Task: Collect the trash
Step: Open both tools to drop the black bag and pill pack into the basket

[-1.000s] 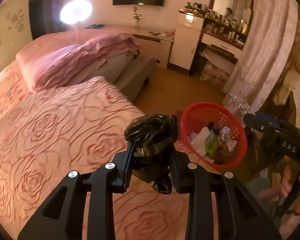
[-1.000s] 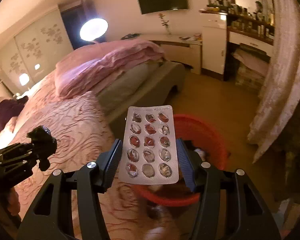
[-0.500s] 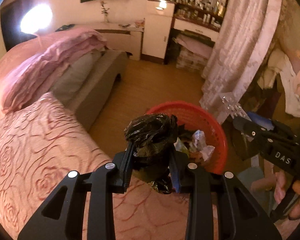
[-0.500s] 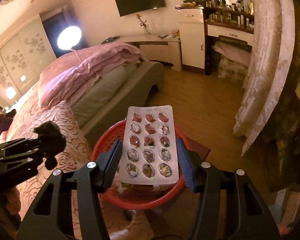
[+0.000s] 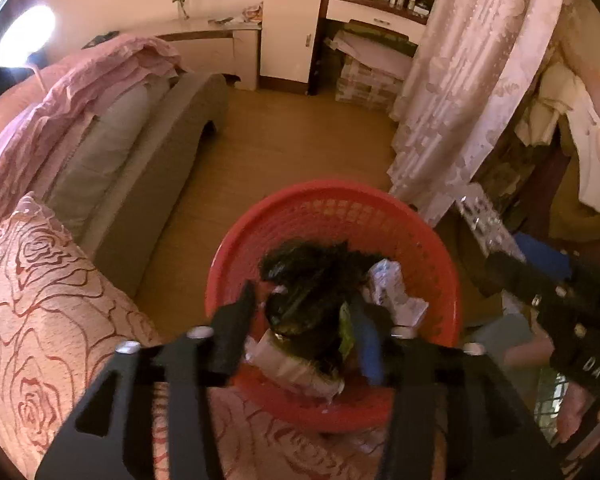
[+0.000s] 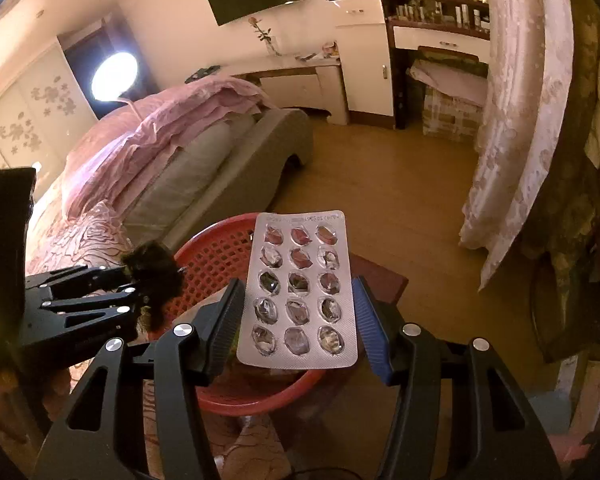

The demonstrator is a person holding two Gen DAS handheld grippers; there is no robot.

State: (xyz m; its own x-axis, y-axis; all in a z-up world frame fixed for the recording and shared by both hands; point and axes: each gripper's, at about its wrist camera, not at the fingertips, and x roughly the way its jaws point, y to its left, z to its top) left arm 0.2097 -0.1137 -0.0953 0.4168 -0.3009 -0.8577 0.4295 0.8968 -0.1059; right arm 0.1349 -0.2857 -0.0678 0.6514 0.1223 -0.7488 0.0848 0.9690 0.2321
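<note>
Our left gripper (image 5: 304, 320) hangs over the red basket (image 5: 428, 248), fingers spread, the black bag (image 5: 308, 280) blurred between them; we cannot tell if they touch it. Our right gripper (image 6: 298, 320) clamps the empty blister pack (image 6: 300, 292) upright above the basket's rim.

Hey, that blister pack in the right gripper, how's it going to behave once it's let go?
The blister pack stands flat and unbent, so probably stiffish. Its pockets look burst open, so likely very light. It may flutter, not drop cleanly.
</note>
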